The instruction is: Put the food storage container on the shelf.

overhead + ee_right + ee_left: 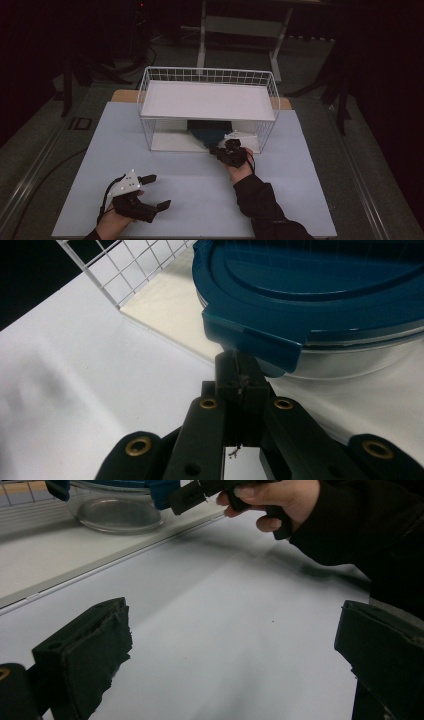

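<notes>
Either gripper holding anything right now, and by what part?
The left gripper is open and empty. The right gripper is shut at the blue lid's latch tab; whether it pinches the tab cannot be told.

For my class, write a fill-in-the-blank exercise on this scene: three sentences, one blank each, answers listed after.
1. The lid on the clear container is ____ in colour.
2. The container sits on the ____ shelf of the white wire rack.
3. The left gripper rests over the table with its jaws ____.

Missing words: blue; lower; open
</notes>
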A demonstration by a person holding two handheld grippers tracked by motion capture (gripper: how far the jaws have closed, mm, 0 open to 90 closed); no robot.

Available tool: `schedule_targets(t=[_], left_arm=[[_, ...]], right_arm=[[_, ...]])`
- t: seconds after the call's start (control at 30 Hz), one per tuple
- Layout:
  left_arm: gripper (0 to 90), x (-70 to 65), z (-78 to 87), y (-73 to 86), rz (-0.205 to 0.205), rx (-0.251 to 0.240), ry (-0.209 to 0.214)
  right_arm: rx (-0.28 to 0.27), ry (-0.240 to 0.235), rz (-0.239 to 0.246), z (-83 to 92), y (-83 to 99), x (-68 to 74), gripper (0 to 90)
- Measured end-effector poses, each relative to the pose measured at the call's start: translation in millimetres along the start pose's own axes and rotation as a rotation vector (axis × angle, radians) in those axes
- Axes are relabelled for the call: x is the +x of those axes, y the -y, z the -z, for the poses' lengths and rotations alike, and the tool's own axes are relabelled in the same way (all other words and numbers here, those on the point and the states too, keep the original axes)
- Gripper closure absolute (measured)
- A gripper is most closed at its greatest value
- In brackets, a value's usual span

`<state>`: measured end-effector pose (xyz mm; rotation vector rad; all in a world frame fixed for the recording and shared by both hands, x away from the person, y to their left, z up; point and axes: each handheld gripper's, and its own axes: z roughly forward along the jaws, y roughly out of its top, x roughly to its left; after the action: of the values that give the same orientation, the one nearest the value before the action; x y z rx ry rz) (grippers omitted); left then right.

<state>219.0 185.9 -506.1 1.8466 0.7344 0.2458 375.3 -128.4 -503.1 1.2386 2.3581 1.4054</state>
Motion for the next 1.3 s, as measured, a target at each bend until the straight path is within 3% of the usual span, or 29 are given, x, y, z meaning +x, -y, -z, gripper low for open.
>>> schedule_targets(t=[0.17, 0.27, 0.37, 0.53, 0.6, 0.67, 0.73, 0.77, 0.9, 0.93, 1.07, 1.3], left_arm=[[1.7, -1.0, -0.1, -0.4, -0.003, -0.001, 0.004], [1.7, -1.5, -0.7, -0.5, -0.007, 0.004, 0.007], [1.6, -2.2, -1.3, -0.1, -0.007, 0.007, 0.012], [1.6, -2.3, -0.7, -0.5, -0.006, 0.004, 0.015], [1.7, -2.2, -0.4, -0.5, -0.005, 0.002, 0.015], [1.7, -2.2, -0.9, 0.1, -0.001, 0.005, 0.024], [1.6, -2.4, -1.1, 0.2, -0.003, 0.006, 0.028], [1.7, -3.1, -1.4, 0.0, -0.007, 0.006, 0.031], [1.7, -3.5, -0.8, -0.4, -0.006, 0.002, 0.039], [1.7, -3.5, -0.8, -0.4, -0.006, 0.002, 0.039], [1.7, -2.7, 0.0, -0.4, -0.001, 0.000, 0.039], [1.7, -2.3, 0.5, -1.4, -0.002, -0.008, 0.036]], right_arm=[[-0.009, -0.007, -0.015, -3.7, -2.1, -2.0, 90.0], [-0.017, -0.012, 0.005, -3.8, -4.1, -0.8, 90.0], [-0.029, -0.022, -0.015, -2.4, -7.1, -1.3, 90.0], [-0.017, -0.033, -0.016, -1.6, -3.5, 2.0, 87.8], [-0.013, -0.035, 0.023, 1.8, 0.2, 8.4, 79.9], [-0.005, -0.006, 0.051, 4.8, 2.4, 12.3, 73.5], [-0.001, -0.003, 0.054, 6.6, 3.7, 13.6, 69.9], [-0.008, 0.005, 0.056, 11.5, 6.9, 15.6, 56.9], [-0.044, -0.014, 0.057, 21.8, 11.1, 18.6, 33.0], [-0.044, -0.014, 0.057, 21.8, 11.1, 18.6, 33.0], [-0.052, -0.096, 0.056, 37.2, 17.3, 19.2, 19.2], [-0.060, -0.077, 0.088, 57.6, 31.5, 17.6, 17.5]])
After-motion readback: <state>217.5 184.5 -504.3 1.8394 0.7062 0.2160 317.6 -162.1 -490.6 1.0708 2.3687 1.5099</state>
